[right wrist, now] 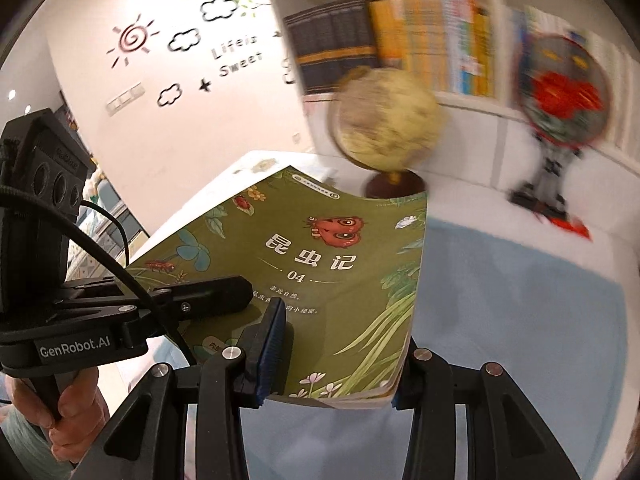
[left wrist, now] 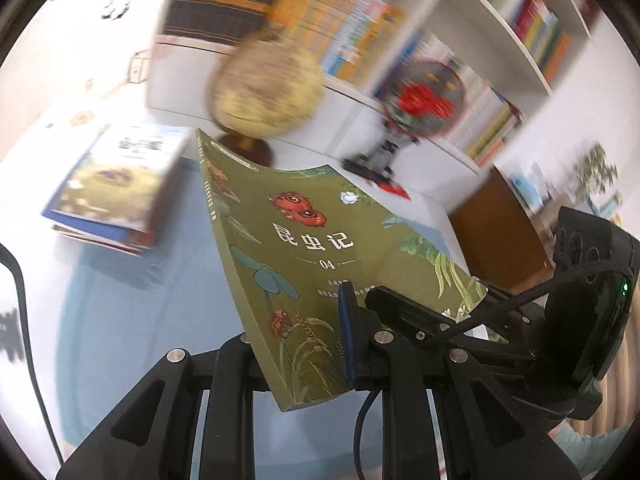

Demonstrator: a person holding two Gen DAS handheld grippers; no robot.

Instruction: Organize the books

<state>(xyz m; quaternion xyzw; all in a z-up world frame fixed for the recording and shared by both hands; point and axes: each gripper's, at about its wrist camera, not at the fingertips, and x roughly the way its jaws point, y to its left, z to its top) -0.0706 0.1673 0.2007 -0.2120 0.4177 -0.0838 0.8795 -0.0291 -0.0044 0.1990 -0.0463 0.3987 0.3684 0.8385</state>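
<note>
Left wrist view: left gripper clamped on the lower edge of green insect book, held tilted above blue mat; stack of books behind, globe beyond.

Right wrist view: right gripper closed across the same book's bottom edge; left gripper gripping beside.

White bookshelf — decal-covered wall

green book cover with title "昆虫记" and number "04" at centre frame, smaller lines below too blurred to read, "genrobot.ai" on the black gripper body at lower left, "life is sweet" lettering on the white wall at upper left
</note>
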